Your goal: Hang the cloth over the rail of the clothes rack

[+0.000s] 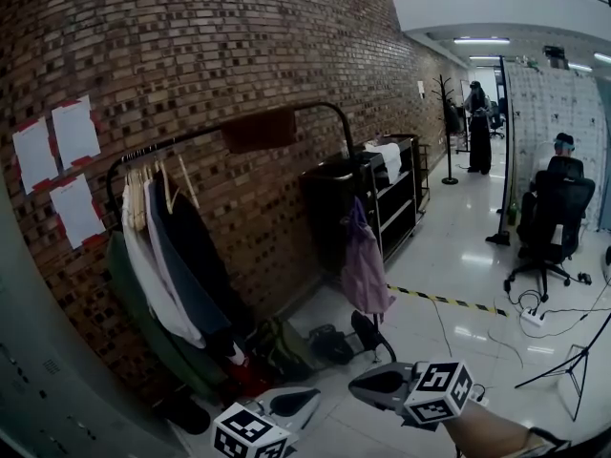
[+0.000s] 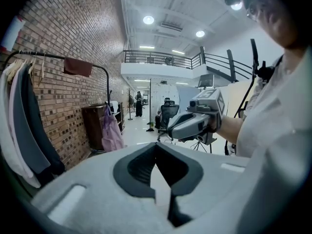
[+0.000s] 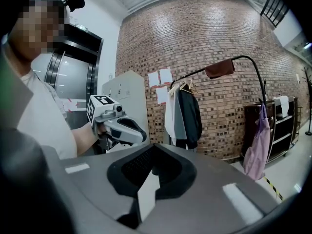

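Left gripper [image 2: 156,150]: jaws together, nothing between.
Right gripper [image 3: 154,152]: jaws together, empty.
Cloth [image 1: 260,130]: draped over rack rail [image 1: 191,138], right of hanging clothes [image 1: 162,246].
Shelf cart [image 1: 329,198]: right of rack, white fabric [image 1: 387,160] on top, purple garment [image 1: 365,265] hanging.

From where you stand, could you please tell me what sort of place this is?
Probably an open-plan office hall: red brick wall, black swivel office chair, black metal clothes rack.
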The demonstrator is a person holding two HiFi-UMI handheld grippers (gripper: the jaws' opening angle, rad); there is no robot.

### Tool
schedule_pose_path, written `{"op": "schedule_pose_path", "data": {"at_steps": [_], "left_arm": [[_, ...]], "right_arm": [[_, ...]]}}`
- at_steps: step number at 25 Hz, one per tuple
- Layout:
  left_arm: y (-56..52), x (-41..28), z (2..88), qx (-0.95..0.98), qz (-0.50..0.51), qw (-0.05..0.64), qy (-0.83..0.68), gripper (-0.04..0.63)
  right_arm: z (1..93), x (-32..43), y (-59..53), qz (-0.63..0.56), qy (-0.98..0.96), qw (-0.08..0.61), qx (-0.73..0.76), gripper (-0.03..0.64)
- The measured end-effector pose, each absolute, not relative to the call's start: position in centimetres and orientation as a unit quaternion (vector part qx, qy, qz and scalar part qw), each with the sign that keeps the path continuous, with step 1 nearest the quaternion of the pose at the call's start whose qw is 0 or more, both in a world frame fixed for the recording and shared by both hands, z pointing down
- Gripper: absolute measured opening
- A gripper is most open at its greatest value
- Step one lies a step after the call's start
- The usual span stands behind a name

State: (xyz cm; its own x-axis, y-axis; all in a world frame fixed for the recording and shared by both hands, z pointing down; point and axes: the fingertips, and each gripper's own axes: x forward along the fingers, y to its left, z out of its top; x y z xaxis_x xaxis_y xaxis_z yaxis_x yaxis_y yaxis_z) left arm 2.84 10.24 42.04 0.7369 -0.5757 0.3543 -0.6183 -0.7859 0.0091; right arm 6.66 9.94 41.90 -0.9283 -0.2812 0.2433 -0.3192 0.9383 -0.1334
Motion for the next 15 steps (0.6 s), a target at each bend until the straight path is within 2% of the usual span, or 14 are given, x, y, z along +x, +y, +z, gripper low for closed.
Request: {"op": "schedule_pose_path", "data": {"at_steps": [15], "left_arm": [[10.63,2.17,43.05,0.934,0.167,0.069,-0.309,0.000]], "right_arm": [[42.64,5.89,10.83,0.087,-0.975,0.116,0.166,0.001]]}}
